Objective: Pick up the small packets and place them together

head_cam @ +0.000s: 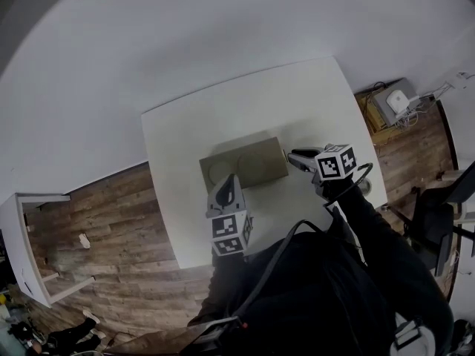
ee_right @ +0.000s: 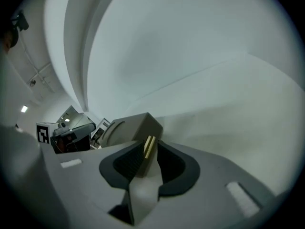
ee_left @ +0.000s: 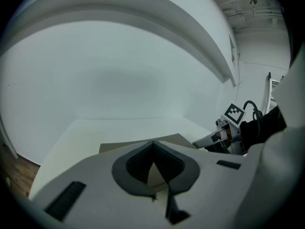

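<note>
On the white table [head_cam: 223, 117] sits a khaki cardboard box [head_cam: 245, 162] with round recesses in its top. Both hand-held tools are low beside it.

The right gripper [head_cam: 293, 156] is at the box's 3 o'clock and points at its end wall. A thin grey packet with a gold edge [ee_right: 148, 149] stands on edge between its pads. The pads look slightly apart, so the packet seems to lean in the gap and not be pinched.

The left gripper [head_cam: 230, 180] is at the box's 6 o'clock with its fingertips drawn together. Just behind them it appears to clamp a pale cream packet [ee_left: 155, 175].

The main risk, as I see it, is on the right. With so little hold, the gold-edged packet could tip or slide out early if the tool tilts. It would then land against the box wall, well apart from the other packet.

The two tools are also near each other at that corner. If both head for the same spot, a jaw could knock the box or flick a packet that has just been set down.
</note>
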Motion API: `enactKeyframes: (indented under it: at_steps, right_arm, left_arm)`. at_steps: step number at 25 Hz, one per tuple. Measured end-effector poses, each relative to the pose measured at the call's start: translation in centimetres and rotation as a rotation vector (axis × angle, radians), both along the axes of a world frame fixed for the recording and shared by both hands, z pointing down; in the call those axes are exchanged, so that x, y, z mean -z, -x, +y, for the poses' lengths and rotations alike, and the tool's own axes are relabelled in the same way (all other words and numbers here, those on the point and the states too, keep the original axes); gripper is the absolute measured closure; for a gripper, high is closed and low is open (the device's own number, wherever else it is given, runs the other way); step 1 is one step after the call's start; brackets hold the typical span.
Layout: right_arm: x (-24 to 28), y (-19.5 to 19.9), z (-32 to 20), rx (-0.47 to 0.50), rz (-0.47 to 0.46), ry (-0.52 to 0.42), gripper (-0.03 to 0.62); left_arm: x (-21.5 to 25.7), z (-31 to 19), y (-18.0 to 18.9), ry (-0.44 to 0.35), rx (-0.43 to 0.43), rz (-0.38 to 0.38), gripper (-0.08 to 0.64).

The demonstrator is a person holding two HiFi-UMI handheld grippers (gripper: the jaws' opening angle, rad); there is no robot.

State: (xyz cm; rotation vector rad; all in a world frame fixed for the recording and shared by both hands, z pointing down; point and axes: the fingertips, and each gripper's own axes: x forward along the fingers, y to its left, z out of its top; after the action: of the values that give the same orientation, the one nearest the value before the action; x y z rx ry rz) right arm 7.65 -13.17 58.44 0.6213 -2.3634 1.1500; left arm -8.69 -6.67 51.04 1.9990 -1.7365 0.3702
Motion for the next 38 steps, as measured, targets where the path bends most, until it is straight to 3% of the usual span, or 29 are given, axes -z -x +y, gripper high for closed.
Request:
enactKeyframes:
  at_steps: [10, 25, 38]
  right_arm:
    - [-1.6, 0.7, 0.5, 0.031, -0.092, 0.188, 0.528]
    - [-1.7, 0.7, 0.4, 0.013, -0.206, 0.379, 0.565]
    - [-1.7, 0.7, 0.4, 0.000, -0.140, 0.376, 0.571]
  left_arm:
    - [-1.8, -0.1, -0.8, 0.076, -0.024, 0.002, 0.561]
    - [-3.5, 0.1, -2.1, 0.135, -0.050, 0.006, 0.561]
    - [-4.8, 0.5, -1.8, 0.175, -0.033, -0.022, 0.561]
